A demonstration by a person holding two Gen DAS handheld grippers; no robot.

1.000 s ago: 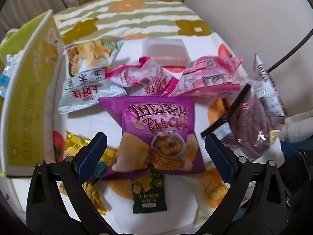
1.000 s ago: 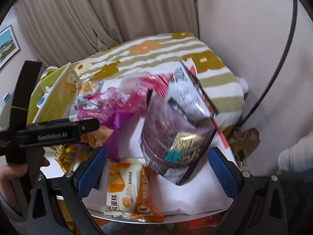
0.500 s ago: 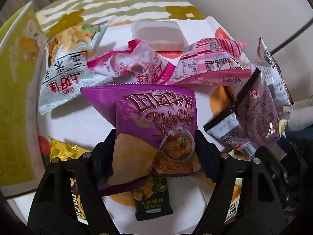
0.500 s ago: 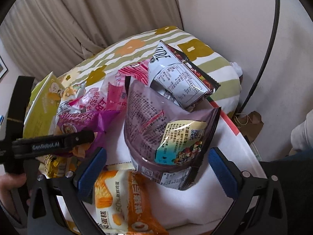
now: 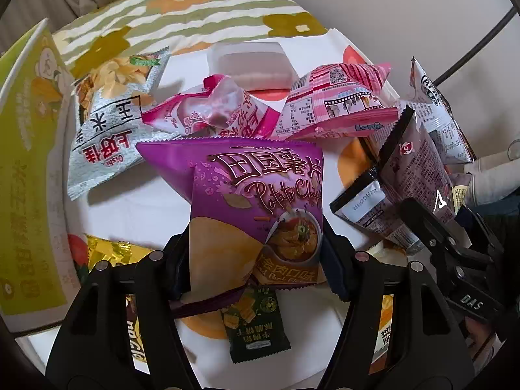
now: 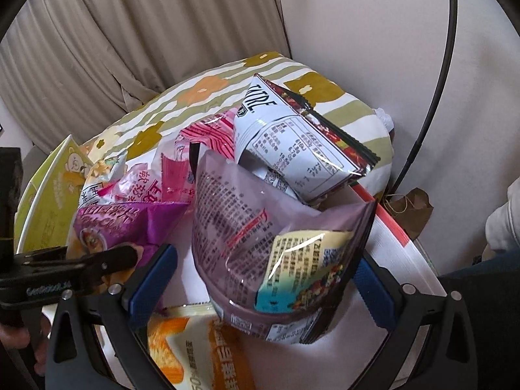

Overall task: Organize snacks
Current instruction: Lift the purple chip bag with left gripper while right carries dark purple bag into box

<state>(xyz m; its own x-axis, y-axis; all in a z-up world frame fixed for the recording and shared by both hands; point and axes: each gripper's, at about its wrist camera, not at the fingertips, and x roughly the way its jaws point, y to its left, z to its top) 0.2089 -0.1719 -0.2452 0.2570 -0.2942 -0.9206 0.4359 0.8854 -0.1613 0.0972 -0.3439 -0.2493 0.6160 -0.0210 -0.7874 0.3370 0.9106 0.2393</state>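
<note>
My left gripper (image 5: 256,260) is shut on the lower end of a purple potato chips bag (image 5: 260,201), which also shows in the right wrist view (image 6: 107,224). My right gripper (image 6: 260,289) is open, its blue pads either side of a mauve snack bag (image 6: 260,234) with a yellow label. That bag also shows in the left wrist view (image 5: 412,182). A white and dark bag (image 6: 292,152) leans behind it. Pink bags (image 5: 334,104) and a silver corn snack bag (image 5: 107,126) lie further back on the white table (image 5: 136,208).
A green carton (image 5: 26,162) stands at the left. An orange bag (image 6: 191,351), a small dark green packet (image 5: 253,325) and a gold packet (image 5: 107,250) lie near the front edge. A floral cushion (image 5: 182,9), curtain and wall are behind.
My left gripper has closed on the purple chips bag. My right gripper has moved in around the mauve bag, which now sits between its pads.
</note>
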